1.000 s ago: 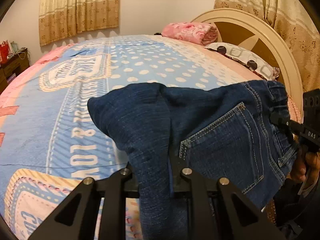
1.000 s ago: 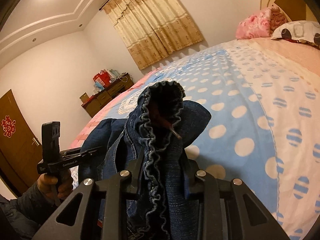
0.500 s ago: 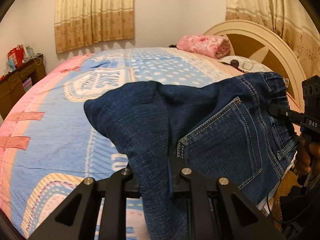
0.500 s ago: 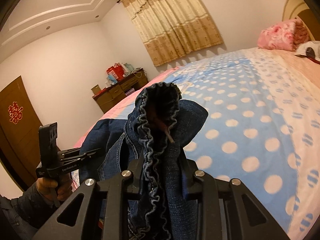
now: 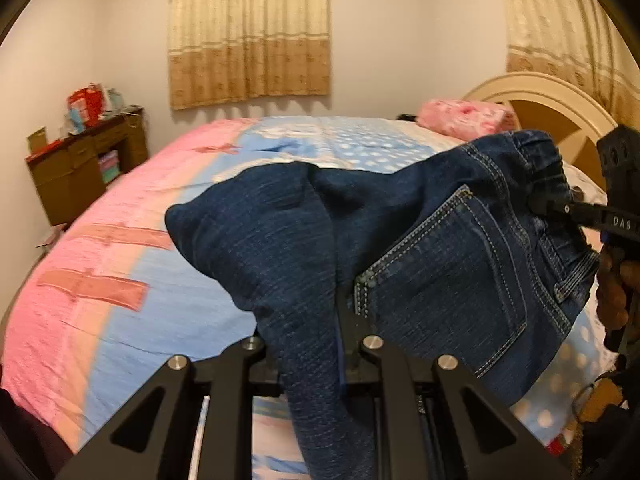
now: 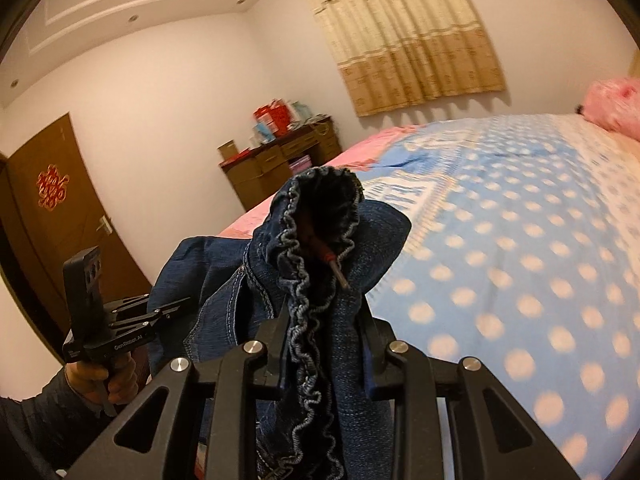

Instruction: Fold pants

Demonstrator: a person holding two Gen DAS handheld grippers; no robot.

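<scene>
Lifted higher above the bed (image 5: 120, 300) than a second ago, with more wall, curtain (image 5: 250, 40) and dresser (image 5: 84, 160) now showing in the left wrist view, and more ceiling and door (image 6: 48, 208) in the right wrist view. Spread with a blue, pink and polka-dot cover, reaching back to a cream arched headboard (image 5: 552, 96) with a pink floral bundle (image 5: 466, 118) lying in front of it. Held clear of that cover, stretched between both tools: dark blue denim pants (image 5: 420, 248), back pocket with pale stitching facing the left camera, a folded bulge of leg fabric hanging toward the left. Clamped on the leg-side fabric, with denim draped over the jaws and down between the black arms: left gripper (image 5: 316, 336). Seen from the right wrist view as a black handle in a hand, fingers reaching into the cloth at (image 6: 160, 312). Pinched on the gathered elastic waistband, ruffled edge running up between the jaws: right gripper (image 6: 324, 344), also visible from the left camera at (image 5: 548, 208), biting the waistband's edge. Poking out of the waistband opening, a red-tipped drawcord end (image 6: 336, 268).
</scene>
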